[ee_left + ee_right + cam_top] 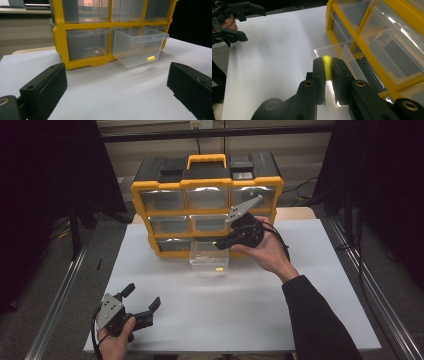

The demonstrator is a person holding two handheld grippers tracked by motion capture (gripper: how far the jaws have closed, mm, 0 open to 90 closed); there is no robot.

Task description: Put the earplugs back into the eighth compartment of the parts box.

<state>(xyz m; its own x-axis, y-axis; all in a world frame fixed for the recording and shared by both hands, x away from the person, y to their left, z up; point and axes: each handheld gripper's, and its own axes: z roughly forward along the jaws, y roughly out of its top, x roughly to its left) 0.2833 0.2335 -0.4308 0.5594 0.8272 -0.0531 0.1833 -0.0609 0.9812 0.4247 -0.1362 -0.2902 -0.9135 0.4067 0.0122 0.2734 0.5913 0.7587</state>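
A yellow and black organizer (pixel 207 182) with clear drawers stands at the back of the white table (pixel 225 310). Its bottom middle drawer (pixel 209 257) is pulled out onto the table, and a small yellow piece (pixel 218 269) lies inside near the front wall. My right gripper (pixel 221 244) hovers just above that drawer, tilted down to the left. In the right gripper view its jaws (pixel 327 68) are shut on a second small yellow piece (pixel 327 61) over the drawer's rim (pixel 329 48). My left gripper (pixel 143 296) rests open at the table's near left corner with nothing between its jaws.
In the left gripper view the open drawer (pixel 140 47) with its yellow piece (pixel 150 58) leans out of the organizer (pixel 60 37). The drawer beside it holds a small pale object (pixel 96 51). Dark curtains and metal rails flank the table.
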